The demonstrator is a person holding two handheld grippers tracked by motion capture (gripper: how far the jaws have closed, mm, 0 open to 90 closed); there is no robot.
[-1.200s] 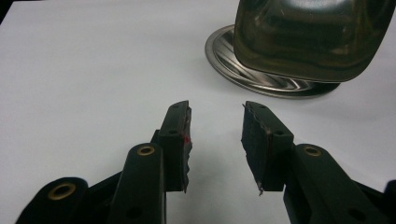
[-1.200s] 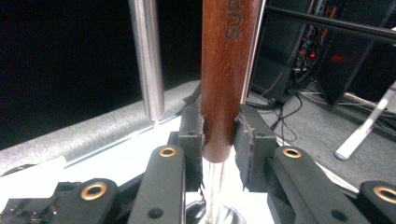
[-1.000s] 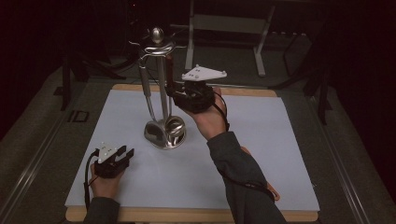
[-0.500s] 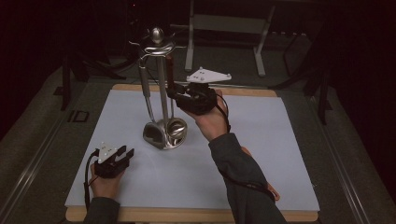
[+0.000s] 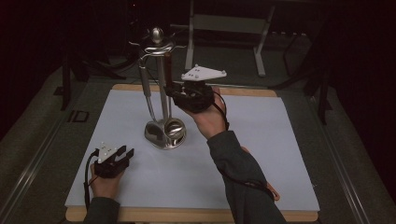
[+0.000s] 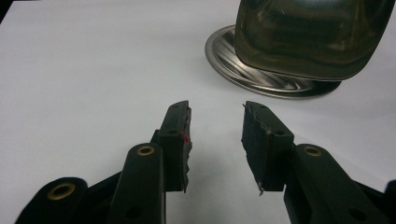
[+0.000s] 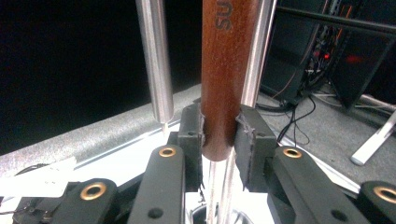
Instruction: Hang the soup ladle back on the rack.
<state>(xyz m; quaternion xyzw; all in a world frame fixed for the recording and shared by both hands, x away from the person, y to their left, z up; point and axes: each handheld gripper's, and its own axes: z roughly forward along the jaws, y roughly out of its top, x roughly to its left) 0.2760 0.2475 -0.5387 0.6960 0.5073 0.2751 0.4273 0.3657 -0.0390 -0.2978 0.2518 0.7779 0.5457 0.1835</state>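
Note:
A shiny metal utensil stand (image 5: 164, 133) with a ball on top stands left of centre on the white mat (image 5: 261, 154). Utensils hang from it, among them a brown wooden handle (image 7: 224, 70) (image 5: 168, 63) beside steel rods (image 7: 154, 56). My right gripper (image 5: 170, 89) (image 7: 219, 130) is raised at the stand and shut on the lower end of that wooden handle. My left gripper (image 5: 125, 153) (image 6: 215, 126) rests low on the mat at the front left, open, with nothing between its fingers. The stand's ribbed base (image 6: 280, 79) and a steel utensil bowl (image 6: 308, 32) lie just ahead of it.
The mat lies on a wooden-edged table (image 5: 187, 214). A grey metal frame (image 5: 224, 23) stands behind the table in the dark. Cables and equipment (image 7: 308, 70) lie on the floor beyond the stand.
The right gripper has shifted only slightly at the stand and still holds the wooden handle. The left gripper has stayed where it was.

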